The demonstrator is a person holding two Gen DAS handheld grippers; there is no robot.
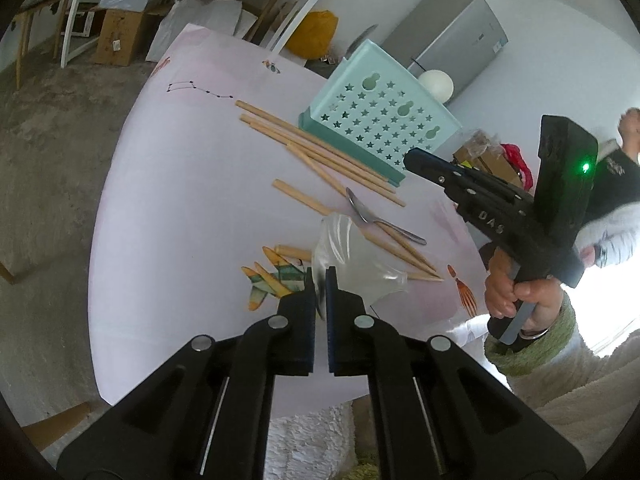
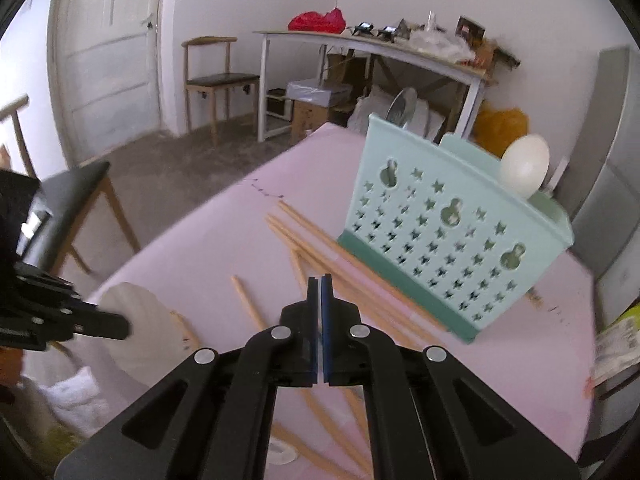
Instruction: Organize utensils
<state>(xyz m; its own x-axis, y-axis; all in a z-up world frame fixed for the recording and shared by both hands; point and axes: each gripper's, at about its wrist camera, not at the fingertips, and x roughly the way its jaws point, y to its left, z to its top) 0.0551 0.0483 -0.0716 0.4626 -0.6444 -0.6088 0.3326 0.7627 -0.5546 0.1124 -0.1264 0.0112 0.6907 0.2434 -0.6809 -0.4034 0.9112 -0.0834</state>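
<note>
I stand at a table (image 1: 168,184) under a pale pink cloth printed with small drawings, on a rough grey floor. Past my right gripper (image 2: 319,282) I see a white door (image 2: 108,60), a wooden chair (image 2: 218,80) and a white-legged side table (image 2: 372,50) piled with clutter, with cardboard boxes beneath it.

My left gripper (image 1: 319,276) is clamped on the rim of a clear plastic cup (image 1: 352,268), which tilts away just beyond its fingertips. Ahead of that cup, a metal spoon (image 1: 378,220) lies across loose wooden chopsticks (image 1: 320,152); the chopsticks fan outward towards the mint-green holder (image 1: 380,124) with star-shaped holes, which stands farther off and to the right of the left gripper. One chopstick tip reaches the holder's darker base.

My right gripper has its jaws pressed together with nothing between them. It hangs above the chopsticks (image 2: 352,276), which pass directly under its fingertips. The holder (image 2: 452,236) rises ahead and to the right of it, near but apart, with a white ladle bowl (image 2: 525,166) and a metal spoon head (image 2: 402,108) showing above its rim. The left gripper (image 2: 100,326) and its cup (image 2: 136,312) sit low to the left.
</note>
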